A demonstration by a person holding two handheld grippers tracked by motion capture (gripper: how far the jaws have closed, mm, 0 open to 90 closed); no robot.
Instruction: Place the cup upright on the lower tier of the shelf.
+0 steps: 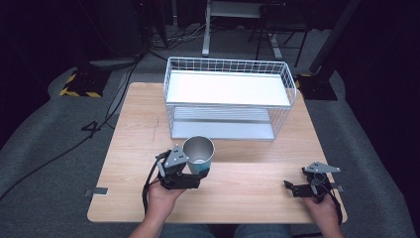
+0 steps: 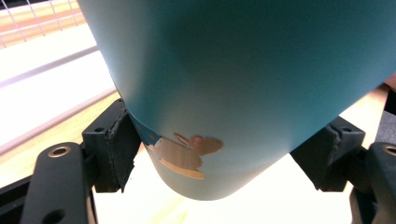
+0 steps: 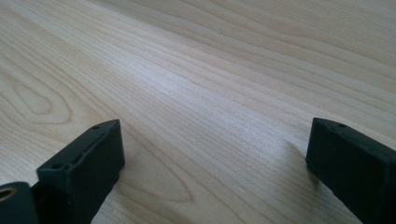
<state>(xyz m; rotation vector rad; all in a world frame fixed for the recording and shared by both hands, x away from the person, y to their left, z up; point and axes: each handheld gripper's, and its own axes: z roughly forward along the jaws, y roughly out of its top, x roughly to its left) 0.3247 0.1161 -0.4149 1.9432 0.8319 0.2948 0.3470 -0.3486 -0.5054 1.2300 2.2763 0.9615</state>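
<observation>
Clamped between pads of my left gripper (image 1: 194, 171): teal cup (image 1: 199, 156), gripped low on wall, mouth up, scuffed patch near base. Cup seems just lifted off table (image 1: 138, 129). My right gripper (image 1: 297, 188) rests on table off to right, jaws apart, holding nothing. Ahead of cup: white wire rack (image 1: 230, 96), two shelves. Likely next: carry cup to rack. Keep cup level, squeeze steady, clear front rim before lowering.
</observation>
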